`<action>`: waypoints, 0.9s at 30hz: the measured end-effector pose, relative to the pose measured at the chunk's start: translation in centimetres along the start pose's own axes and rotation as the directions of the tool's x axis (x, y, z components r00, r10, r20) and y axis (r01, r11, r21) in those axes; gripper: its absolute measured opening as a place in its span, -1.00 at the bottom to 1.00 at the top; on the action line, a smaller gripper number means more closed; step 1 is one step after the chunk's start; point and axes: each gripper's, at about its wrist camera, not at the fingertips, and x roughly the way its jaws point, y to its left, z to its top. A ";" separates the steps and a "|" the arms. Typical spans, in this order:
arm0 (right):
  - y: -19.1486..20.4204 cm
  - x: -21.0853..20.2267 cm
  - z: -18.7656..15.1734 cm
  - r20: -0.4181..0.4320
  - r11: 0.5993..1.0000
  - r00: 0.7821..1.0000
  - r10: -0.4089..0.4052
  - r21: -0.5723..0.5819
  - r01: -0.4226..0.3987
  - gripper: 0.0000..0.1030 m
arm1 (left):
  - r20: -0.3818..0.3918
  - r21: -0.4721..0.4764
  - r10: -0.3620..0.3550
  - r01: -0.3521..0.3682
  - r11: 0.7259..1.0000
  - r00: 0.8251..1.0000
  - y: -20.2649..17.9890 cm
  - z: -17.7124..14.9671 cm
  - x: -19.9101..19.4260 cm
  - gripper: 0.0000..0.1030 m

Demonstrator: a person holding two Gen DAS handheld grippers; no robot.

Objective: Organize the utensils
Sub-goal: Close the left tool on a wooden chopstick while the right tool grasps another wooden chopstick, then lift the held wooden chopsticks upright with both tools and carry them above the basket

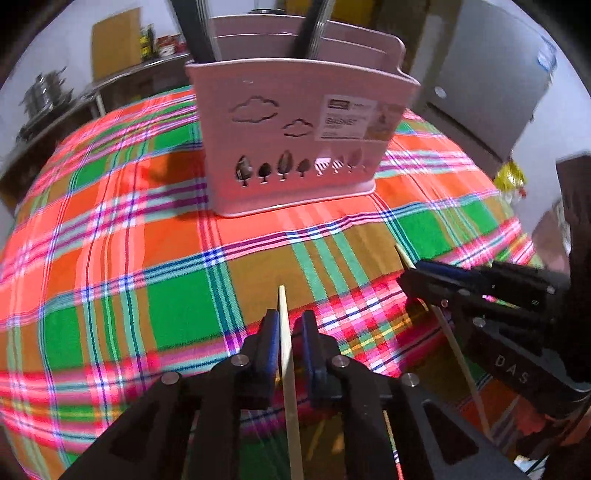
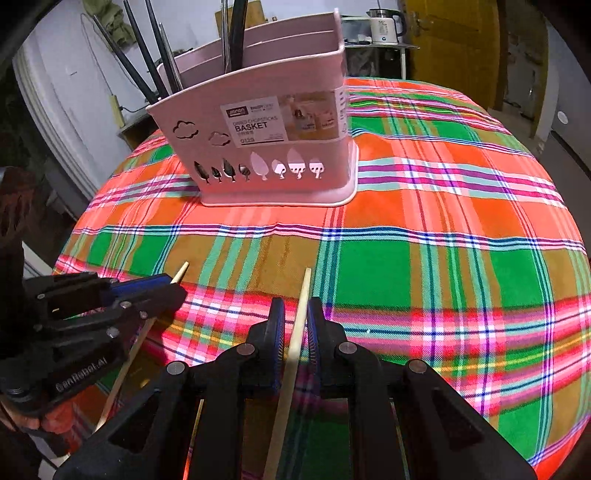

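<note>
A pink utensil basket (image 1: pixel 295 147) (image 2: pixel 266 162) stands upright on the plaid-clothed table, beyond both grippers. Dark handles (image 1: pixel 314 33) (image 2: pixel 147 55) stick up out of it. My left gripper (image 1: pixel 290 317) is shut on a pale wooden chopstick (image 1: pixel 285 350), whose tip pokes out past the blue pads toward the basket. My right gripper (image 2: pixel 295 306) is shut on a second chopstick (image 2: pixel 297 343) the same way. Each gripper also shows in the other's view: the right gripper (image 1: pixel 406 280) at the right, the left gripper (image 2: pixel 177 291) at the left. Both hover low over the cloth, side by side.
The bright plaid tablecloth (image 2: pixel 443 221) covers a round table that drops off at its edges. A shelf with metal pots (image 1: pixel 44 92) stands far left. A kettle (image 2: pixel 384 24) sits on a stand behind the table, beside a yellow door (image 2: pixel 454 48).
</note>
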 end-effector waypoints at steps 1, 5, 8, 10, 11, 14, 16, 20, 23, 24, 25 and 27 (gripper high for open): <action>0.1 0.1 0.2 -0.004 1.000 1.000 0.002 -0.002 -0.002 -0.75 | 0.000 0.009 0.004 -0.004 1.000 1.000 -0.1 0.0 0.0 -0.78; 0.5 0.3 0.5 -0.016 1.000 1.000 0.007 -0.017 -0.007 -0.86 | 0.000 0.007 0.005 -0.005 1.000 1.000 0.1 0.4 0.2 -0.85; 0.7 0.3 0.7 -0.016 1.000 1.000 0.015 -0.023 -0.015 -0.88 | -0.004 -0.022 -0.012 0.012 1.000 1.000 0.6 0.7 0.2 -0.91; 0.8 -0.1 0.8 -0.005 1.000 1.000 0.022 -0.022 -0.022 -0.88 | 0.004 -0.033 -0.013 0.013 0.999 1.000 0.8 0.7 -0.1 -0.91; 0.8 -0.3 0.9 0.002 0.999 1.000 0.027 -0.020 -0.027 -0.88 | 0.010 -0.036 -0.012 0.012 0.999 1.000 0.8 0.7 -0.4 -0.91; 0.8 -1.3 1.2 0.025 0.999 0.999 0.037 -0.015 -0.036 -0.88 | 0.029 -0.048 -0.021 0.023 0.999 0.999 1.3 0.8 -1.5 -0.91; 0.8 -2.0 1.6 0.042 0.999 0.998 0.044 -0.011 -0.044 -0.88 | 0.051 -0.049 -0.024 0.026 0.998 0.998 1.5 1.1 -2.6 -0.91; 0.9 -3.9 2.4 0.086 0.998 0.995 0.055 -0.009 -0.055 -0.88 | 0.098 -0.040 -0.026 0.030 0.999 0.995 1.6 2.0 -5.0 -0.91; 1.2 -5.4 3.2 0.125 0.998 0.990 0.062 -0.019 -0.060 -0.89 | 0.143 -0.031 -0.032 0.037 0.999 0.989 1.5 2.9 -6.9 -0.91; 1.3 -5.8 3.4 0.132 0.998 0.989 0.062 -0.023 -0.060 -0.90 | 0.150 -0.032 -0.035 0.041 0.999 0.988 1.5 3.3 -7.3 -0.91; 1.3 -6.1 3.5 0.137 0.998 0.989 0.062 -0.026 -0.059 -0.90 | 0.152 -0.034 -0.039 0.044 0.998 0.988 1.5 3.4 -7.5 -0.91; 1.4 -6.4 3.7 0.139 0.998 0.989 0.060 -0.030 -0.056 -0.90 | 0.146 -0.037 -0.045 0.051 0.998 0.988 1.5 3.5 -7.6 -0.91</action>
